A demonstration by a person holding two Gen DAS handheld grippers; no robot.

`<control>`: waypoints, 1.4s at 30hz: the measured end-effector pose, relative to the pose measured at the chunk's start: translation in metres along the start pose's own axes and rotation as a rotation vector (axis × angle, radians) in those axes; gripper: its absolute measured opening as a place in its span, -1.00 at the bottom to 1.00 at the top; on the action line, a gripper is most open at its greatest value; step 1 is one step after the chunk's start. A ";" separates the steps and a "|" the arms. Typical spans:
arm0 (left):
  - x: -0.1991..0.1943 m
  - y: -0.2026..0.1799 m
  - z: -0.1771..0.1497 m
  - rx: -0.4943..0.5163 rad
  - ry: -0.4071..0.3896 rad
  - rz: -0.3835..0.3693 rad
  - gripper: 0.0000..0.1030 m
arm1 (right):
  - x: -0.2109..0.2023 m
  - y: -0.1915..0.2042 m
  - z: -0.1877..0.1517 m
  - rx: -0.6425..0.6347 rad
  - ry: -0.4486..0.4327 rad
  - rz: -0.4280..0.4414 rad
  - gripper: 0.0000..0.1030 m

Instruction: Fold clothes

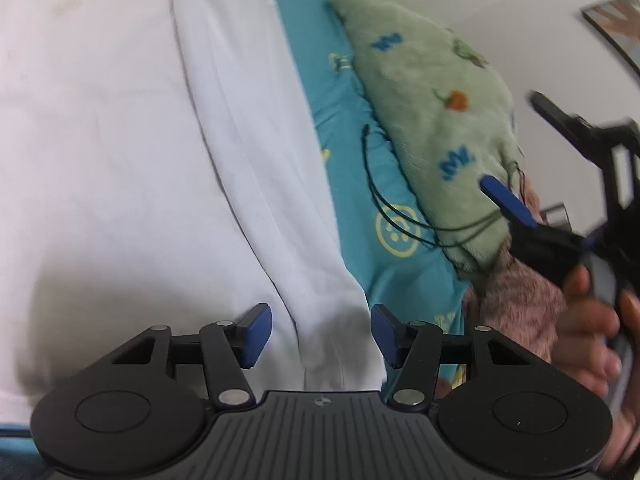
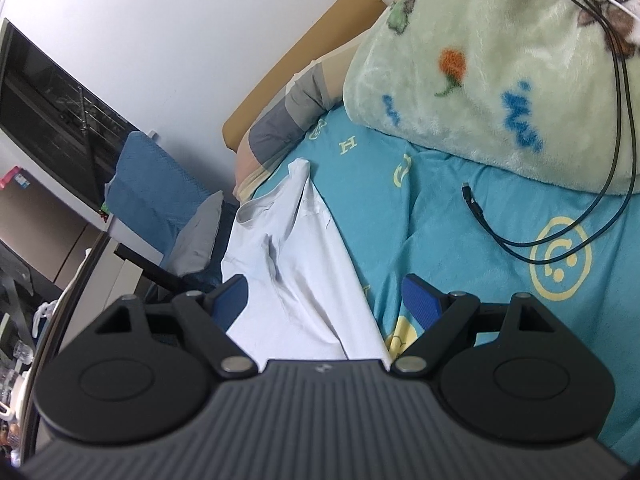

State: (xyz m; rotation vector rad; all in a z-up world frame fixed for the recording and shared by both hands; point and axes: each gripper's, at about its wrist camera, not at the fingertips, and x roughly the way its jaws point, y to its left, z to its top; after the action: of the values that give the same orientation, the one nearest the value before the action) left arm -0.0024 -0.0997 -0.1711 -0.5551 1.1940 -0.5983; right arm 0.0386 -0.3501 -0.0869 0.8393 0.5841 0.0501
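Observation:
A white garment (image 1: 240, 160) lies spread on a teal bedsheet (image 1: 360, 184), its long folded edge running down toward my left gripper (image 1: 320, 334). That gripper hovers over the garment's near end, jaws apart, pads not pressing the cloth. In the right wrist view the same garment (image 2: 296, 264) stretches away, collar at the far end. My right gripper (image 2: 326, 300) stands open wide above its right edge, holding nothing. In the left wrist view, one of the right gripper's blue fingers (image 1: 506, 200) shows at the right, with a person's hand (image 1: 592, 320) behind it.
A green fleece blanket (image 2: 500, 60) is heaped on the sheet (image 2: 460, 200) right of the garment. A black cable (image 2: 480, 216) trails off it onto the bed. A tan headboard (image 2: 304, 64) and grey pillow (image 2: 288, 120) lie beyond. A blue-draped chair (image 2: 148, 184) stands at the bedside.

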 end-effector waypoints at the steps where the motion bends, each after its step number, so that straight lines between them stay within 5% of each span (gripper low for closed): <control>1: 0.003 0.002 0.002 -0.012 -0.006 0.000 -0.01 | 0.001 0.000 0.000 0.002 0.003 -0.001 0.66; 6: 0.000 0.004 0.005 -0.019 -0.018 -0.029 -0.89 | 0.003 0.000 -0.003 0.002 0.018 -0.006 0.66; 8: -0.008 0.002 0.004 -0.001 -0.017 -0.037 -0.89 | 0.004 0.000 -0.004 0.000 0.022 -0.008 0.67; 14: -0.020 -0.018 -0.011 0.236 0.027 0.128 -0.89 | 0.003 0.001 -0.004 -0.003 0.022 -0.003 0.67; 17: -0.019 -0.012 -0.009 0.164 0.027 0.079 -0.87 | 0.001 0.002 -0.004 -0.008 0.017 -0.003 0.67; 18: -0.019 -0.010 -0.009 0.138 0.026 0.061 -0.78 | 0.001 0.001 -0.004 -0.005 0.018 -0.002 0.67; 21: -0.012 -0.008 -0.004 0.077 0.025 0.051 -0.03 | 0.001 0.002 -0.004 -0.003 0.018 0.001 0.67; 25: -0.004 -0.016 0.001 0.051 0.021 0.080 0.00 | 0.000 0.003 -0.005 -0.009 0.018 -0.001 0.67; 30: -0.021 -0.061 -0.020 0.340 -0.036 0.179 0.01 | -0.005 -0.004 -0.001 0.021 -0.008 -0.011 0.66; 37: 0.009 -0.090 -0.060 0.576 0.029 0.253 0.18 | -0.020 -0.004 0.009 0.000 -0.078 -0.001 0.67; 39: 0.020 -0.088 -0.063 0.590 0.037 0.299 0.11 | -0.020 -0.006 0.010 -0.003 -0.086 -0.018 0.67; 41: 0.028 -0.085 -0.063 0.600 0.026 0.338 -0.21 | -0.018 -0.010 0.010 0.011 -0.078 -0.026 0.67; 42: 0.028 -0.085 -0.062 0.598 0.015 0.352 -0.59 | -0.017 -0.011 0.010 0.018 -0.071 -0.027 0.67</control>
State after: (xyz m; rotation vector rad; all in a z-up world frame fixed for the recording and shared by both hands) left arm -0.0662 -0.1849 -0.1495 0.1636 1.0270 -0.6169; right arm 0.0271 -0.3686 -0.0819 0.8470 0.5296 -0.0090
